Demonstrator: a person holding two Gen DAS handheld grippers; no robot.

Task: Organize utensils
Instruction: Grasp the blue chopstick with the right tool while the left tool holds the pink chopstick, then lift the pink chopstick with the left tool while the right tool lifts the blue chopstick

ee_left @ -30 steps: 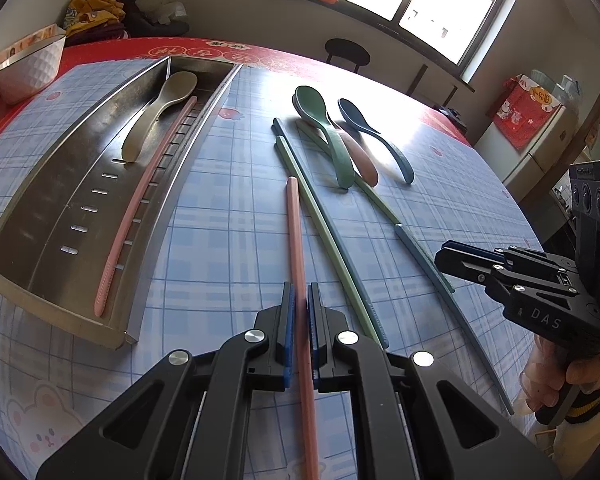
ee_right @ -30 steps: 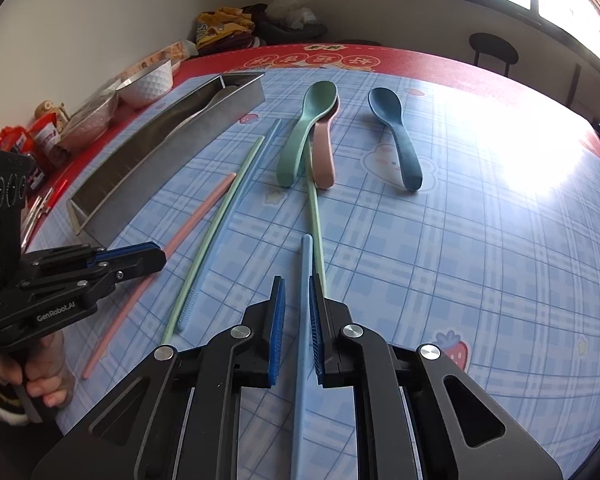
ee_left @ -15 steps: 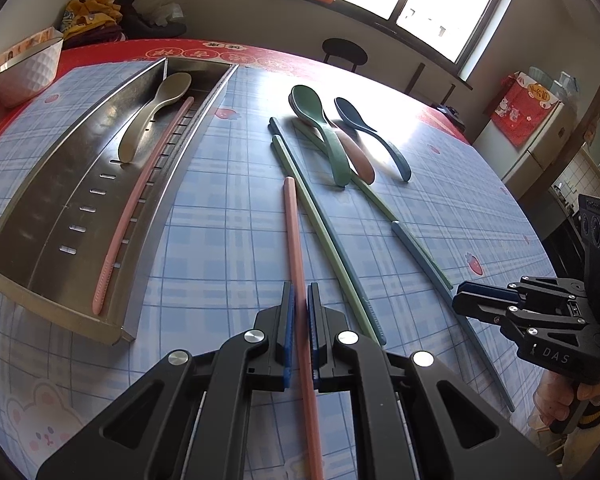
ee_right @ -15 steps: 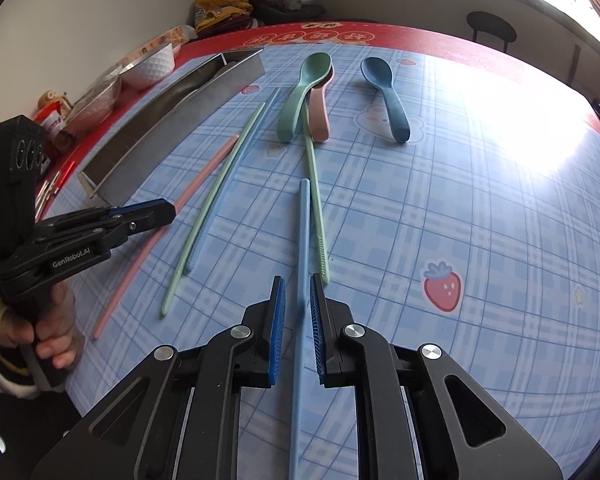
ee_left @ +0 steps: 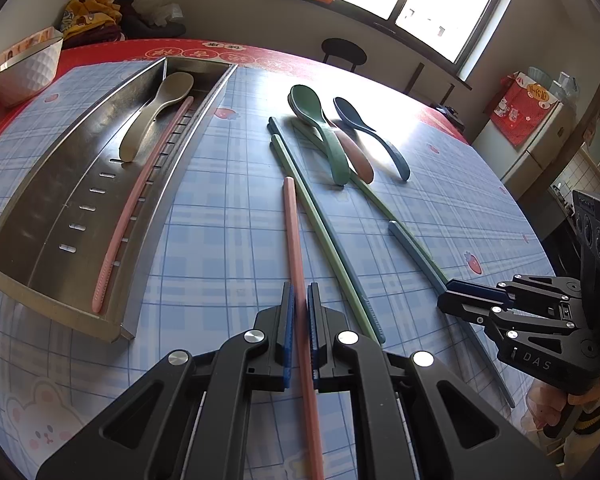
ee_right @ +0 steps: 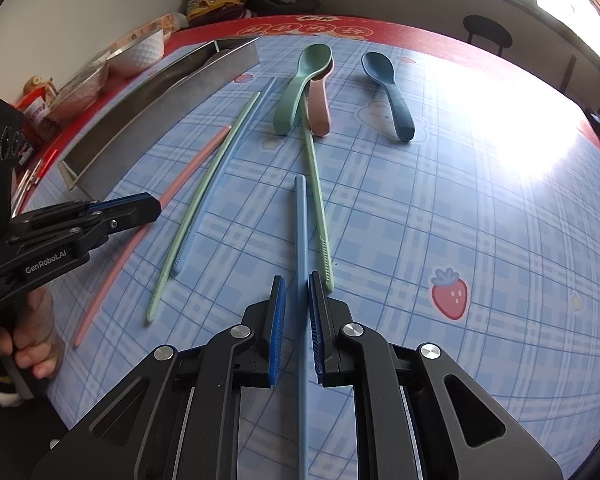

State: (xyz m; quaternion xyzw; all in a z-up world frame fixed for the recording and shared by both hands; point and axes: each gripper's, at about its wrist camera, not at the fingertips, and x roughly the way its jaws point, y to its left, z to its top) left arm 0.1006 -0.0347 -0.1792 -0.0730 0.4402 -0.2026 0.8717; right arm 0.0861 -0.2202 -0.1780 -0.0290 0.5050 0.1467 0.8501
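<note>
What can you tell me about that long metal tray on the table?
The metal tray is a long, narrow trough of dull steel, with raised side walls and a row of small slots along its floor. It lies flat on the checked tablecloth. Inside rest a beige spoon and a pink chopstick, lengthwise.

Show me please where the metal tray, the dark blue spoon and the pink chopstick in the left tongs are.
metal tray (ee_left: 40,196), left wrist view, bare slotted floor.
dark blue spoon (ee_right: 396,100), right wrist view, middle of handle.
pink chopstick (ee_left: 294,240), left wrist view, shaft ahead of the tongs.

Pink chopstick (ee_left: 296,248), blue-plaid tablecloth (ee_left: 220,220)
</note>
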